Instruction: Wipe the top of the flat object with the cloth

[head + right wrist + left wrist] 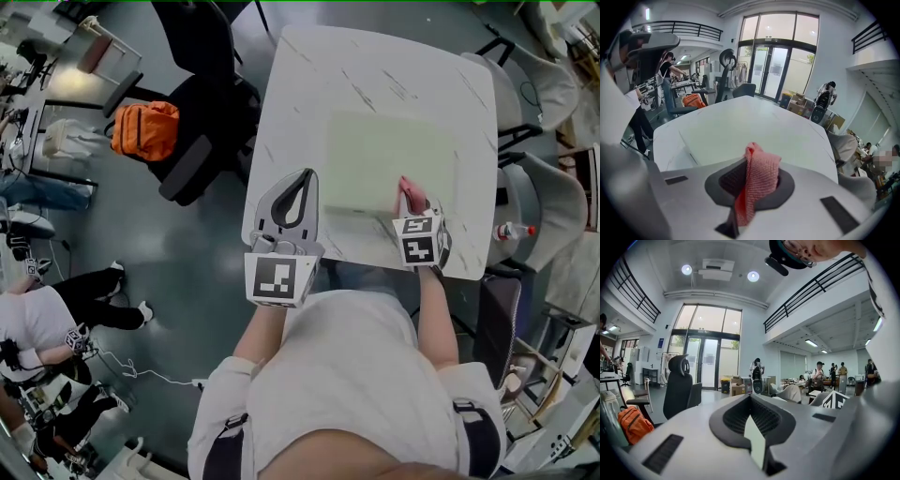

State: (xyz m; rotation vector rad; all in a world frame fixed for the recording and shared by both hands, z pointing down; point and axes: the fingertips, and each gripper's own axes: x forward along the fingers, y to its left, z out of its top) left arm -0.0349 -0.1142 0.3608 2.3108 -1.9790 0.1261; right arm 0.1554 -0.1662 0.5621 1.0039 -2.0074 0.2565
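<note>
Right claw (411, 192) is clamped on the pink cloth (758, 176). The cloth is bunched up between the jaws, with a floppy end sticking out past the tips. Left claw (302, 178) has its tips together with nothing pinched in them, as far as I can see. It's parked over the left edge of the table (375, 66), just off the board's left side.

The cloth end sits over the near right part of the pale green board (389, 155). I can't tell if it's actually touching.

The wipe looks like it's only just starting. To do it well I'd drop the claw enough that the loose cloth flattens against the surface rather than dragging by its tip. Then sweep in overlapping passes (a bunched wad like that only covers a narrow stripe). The board might slide on that smooth tabletop, so the free claw could pin its left edge.

The board lies flat, face up, in the middle of the table. Its long side runs left to right across the person, roughly square with the table's near edge, so side-to-side strokes follow the long axis.
</note>
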